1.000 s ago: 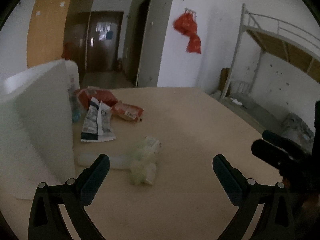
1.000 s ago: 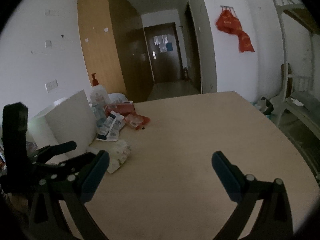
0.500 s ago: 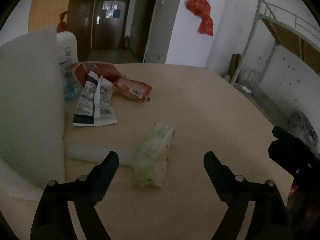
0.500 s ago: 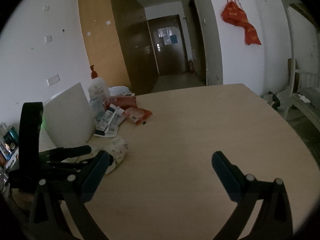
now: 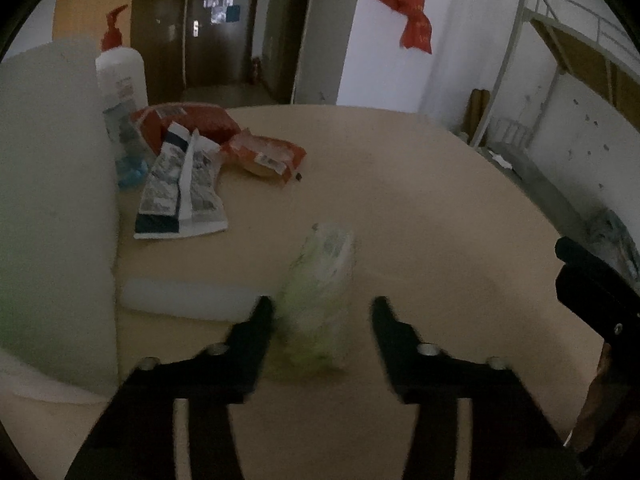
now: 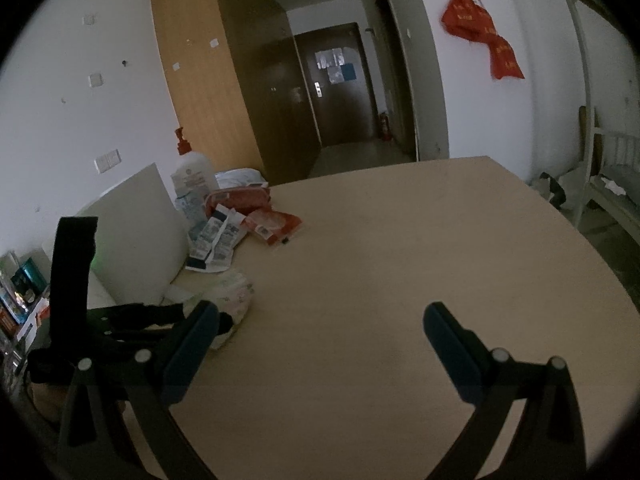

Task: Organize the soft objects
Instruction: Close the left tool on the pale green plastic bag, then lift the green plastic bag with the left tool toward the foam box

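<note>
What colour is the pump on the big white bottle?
Red; the pump shows best in the left wrist view.

A dormitory-style living room: off to the right of the tools stands a white metal bunk bed frame (image 5: pixel 560 36), and straight ahead a short hallway ends at a dark wooden door (image 6: pixel 340 84) beside a tall wood-panelled wardrobe (image 6: pixel 200 92). Red bags (image 6: pixel 482 32) hang from a wall hook up ahead to the right, and snack packets (image 5: pixel 264 156) and a pump bottle (image 5: pixel 120 76) clutter the beige table (image 6: pixel 400 260) ahead to the left
</note>
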`<state>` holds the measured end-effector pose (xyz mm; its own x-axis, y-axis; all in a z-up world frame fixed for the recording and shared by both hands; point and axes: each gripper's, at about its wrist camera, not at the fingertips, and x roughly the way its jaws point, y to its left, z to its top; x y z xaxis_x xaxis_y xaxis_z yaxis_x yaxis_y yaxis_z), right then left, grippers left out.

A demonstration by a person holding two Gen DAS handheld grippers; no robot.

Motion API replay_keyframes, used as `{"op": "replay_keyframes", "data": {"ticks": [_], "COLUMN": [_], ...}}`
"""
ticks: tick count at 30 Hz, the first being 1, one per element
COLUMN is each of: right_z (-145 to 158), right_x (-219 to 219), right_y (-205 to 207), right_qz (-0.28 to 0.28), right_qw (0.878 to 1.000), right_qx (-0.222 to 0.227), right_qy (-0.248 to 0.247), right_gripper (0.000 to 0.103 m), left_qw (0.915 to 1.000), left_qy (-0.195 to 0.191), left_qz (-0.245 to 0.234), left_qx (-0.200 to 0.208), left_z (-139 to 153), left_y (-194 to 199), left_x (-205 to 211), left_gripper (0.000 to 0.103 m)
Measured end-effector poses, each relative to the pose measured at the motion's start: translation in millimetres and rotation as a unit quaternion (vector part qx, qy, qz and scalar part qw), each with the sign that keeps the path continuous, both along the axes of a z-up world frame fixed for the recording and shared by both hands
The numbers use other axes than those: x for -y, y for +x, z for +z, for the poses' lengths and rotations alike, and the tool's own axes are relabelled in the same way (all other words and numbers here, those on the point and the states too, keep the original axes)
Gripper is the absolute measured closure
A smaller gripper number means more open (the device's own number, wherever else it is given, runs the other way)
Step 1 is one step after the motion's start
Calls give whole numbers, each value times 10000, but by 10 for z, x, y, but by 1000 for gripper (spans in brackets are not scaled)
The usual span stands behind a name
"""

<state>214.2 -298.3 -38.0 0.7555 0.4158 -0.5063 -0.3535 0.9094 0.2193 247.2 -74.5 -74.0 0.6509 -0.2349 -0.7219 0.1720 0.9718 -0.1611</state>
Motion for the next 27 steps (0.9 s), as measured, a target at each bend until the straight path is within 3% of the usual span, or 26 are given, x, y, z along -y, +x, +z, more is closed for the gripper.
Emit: {"op": "replay_keyframes", "data": {"ticks": [1, 5, 19, 27], "right_z": [-3, -12, 10, 50], "right_x": [-1, 3, 22, -115], "right_y": [5, 14, -23, -15], "right_qz": [3, -10, -48, 146], "right_qw": [10000, 10000, 10000, 9998], "right_qx": [-9, -34, 6, 15], "right_qy": [-2, -1, -20, -114], "right_gripper": [0, 0, 0, 0], "left_qw": [10000, 10000, 9991, 9979], "left_qy": [-1, 54, 150, 178], "left_qz": [-19, 1, -165, -2], "left_qx": [-32, -12, 369, 621], "left_z": [-12, -13, 127, 269], "left_y": [6, -7, -153, -309], "left_x": [3, -1, 73, -27], "left_gripper": [75, 85, 86, 86]}}
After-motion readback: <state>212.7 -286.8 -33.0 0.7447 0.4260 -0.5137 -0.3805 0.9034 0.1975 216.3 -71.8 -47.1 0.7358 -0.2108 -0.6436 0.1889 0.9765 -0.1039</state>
